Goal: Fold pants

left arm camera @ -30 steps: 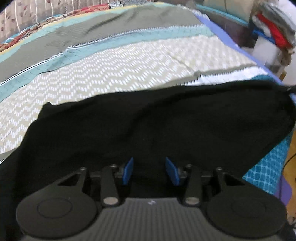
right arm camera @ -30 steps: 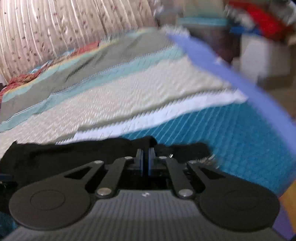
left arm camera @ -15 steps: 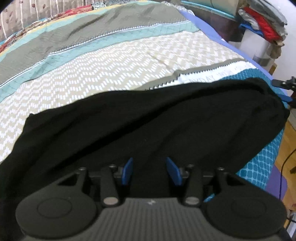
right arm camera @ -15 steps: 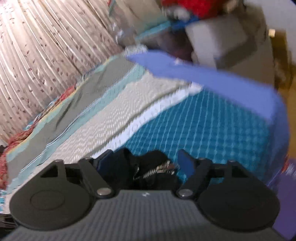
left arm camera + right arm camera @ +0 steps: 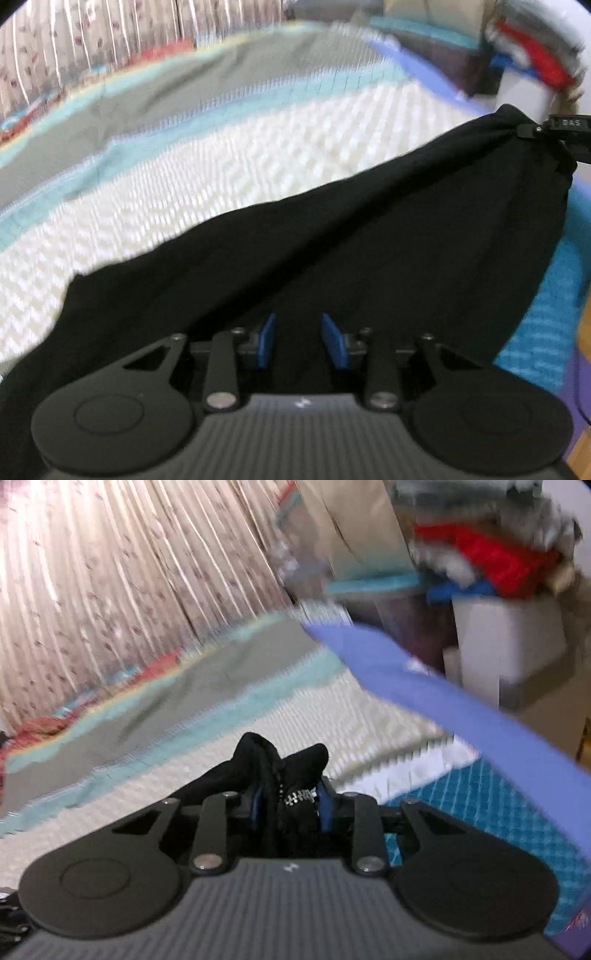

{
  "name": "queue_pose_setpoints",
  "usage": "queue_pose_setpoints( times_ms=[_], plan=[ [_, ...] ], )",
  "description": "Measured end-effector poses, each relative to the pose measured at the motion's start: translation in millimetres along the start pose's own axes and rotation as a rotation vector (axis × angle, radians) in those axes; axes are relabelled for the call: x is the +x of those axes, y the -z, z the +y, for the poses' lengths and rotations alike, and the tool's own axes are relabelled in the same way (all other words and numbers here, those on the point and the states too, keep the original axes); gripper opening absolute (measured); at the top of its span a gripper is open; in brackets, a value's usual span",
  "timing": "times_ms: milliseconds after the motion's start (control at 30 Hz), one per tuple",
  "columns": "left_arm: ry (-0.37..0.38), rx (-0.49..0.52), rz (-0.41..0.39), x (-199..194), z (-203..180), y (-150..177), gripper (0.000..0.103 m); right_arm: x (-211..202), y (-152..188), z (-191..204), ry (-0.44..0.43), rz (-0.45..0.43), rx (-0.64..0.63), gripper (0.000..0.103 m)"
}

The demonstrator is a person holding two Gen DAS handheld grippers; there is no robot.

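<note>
While the black fabric pants (image 5: 332,240) stretch across the near part of the bed with its striped, zigzag-patterned cover (image 5: 221,177), the left tool (image 5: 298,341) sits low at 6 o'clock in its own view, its blue pads (image 5: 266,339) standing a little apart and closing, with dark cloth lying between them; whether the pads actually press the cloth cannot be told. From there the pants rise in a taut band toward 2 o'clock, where one gathered end meets the black body of the right tool (image 5: 569,133) at the picture's edge. In the right wrist view, the right tool (image 5: 288,805) is closing on a bunched wad of the same pants (image 5: 273,768), a metal zipper (image 5: 301,796) showing in the fold, and the blue fingers (image 5: 325,808) hug the wad on both sides. Beyond it, at 12 o'clock, hangs a pale pleated curtain (image 5: 129,590); at 2 o'clock a heap of red and grey clothes (image 5: 495,557) rests on a white box (image 5: 509,642). Both views are blurred.
</note>
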State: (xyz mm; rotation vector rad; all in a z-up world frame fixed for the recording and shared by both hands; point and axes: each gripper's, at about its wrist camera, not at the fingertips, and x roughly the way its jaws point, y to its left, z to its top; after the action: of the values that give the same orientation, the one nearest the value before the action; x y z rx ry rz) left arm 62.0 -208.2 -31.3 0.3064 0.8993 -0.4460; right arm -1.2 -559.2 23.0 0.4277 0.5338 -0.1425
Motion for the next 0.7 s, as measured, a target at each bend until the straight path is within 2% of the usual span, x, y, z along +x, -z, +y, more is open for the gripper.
queue_pose_setpoints(
  times_ms=[33,67,133,167,267,333,400,500,567,667,700],
  plan=[
    [-0.005,0.004,0.013,10,-1,2,0.031,16,10,-6,0.030,0.057,-0.009,0.041],
    [-0.023,0.028,-0.017,13,-4,4,0.033,27,19,-14,0.065,0.103,0.004,0.048],
    [-0.055,0.069,-0.028,10,-11,3,0.033,8,23,-34,-0.005,0.038,0.132,0.054],
    [-0.040,0.059,-0.030,7,-11,2,0.034,-6,23,-44,-0.022,0.000,0.210,0.065],
    [0.008,-0.005,-0.018,3,-2,1,0.036,-57,35,-74,-0.067,-0.122,0.382,0.067],
    [0.034,-0.053,-0.017,-1,4,0,0.036,-82,52,-89,-0.115,-0.139,0.483,0.071],
    [0.068,-0.103,-0.015,-6,10,2,0.036,-95,70,-95,-0.155,-0.119,0.546,0.075],
    [0.105,-0.147,-0.007,-5,10,-1,0.038,-92,88,-93,-0.188,-0.068,0.589,0.077],
    [0.127,-0.180,0.007,-7,14,0,0.038,-90,91,-82,-0.182,-0.070,0.586,0.077],
    [0.166,-0.244,0.019,-12,18,0,0.039,-80,74,-64,-0.204,-0.058,0.539,0.079],
    [0.180,-0.271,0.025,-14,22,1,0.040,-73,68,-56,-0.186,-0.047,0.503,0.079]
  ],
)
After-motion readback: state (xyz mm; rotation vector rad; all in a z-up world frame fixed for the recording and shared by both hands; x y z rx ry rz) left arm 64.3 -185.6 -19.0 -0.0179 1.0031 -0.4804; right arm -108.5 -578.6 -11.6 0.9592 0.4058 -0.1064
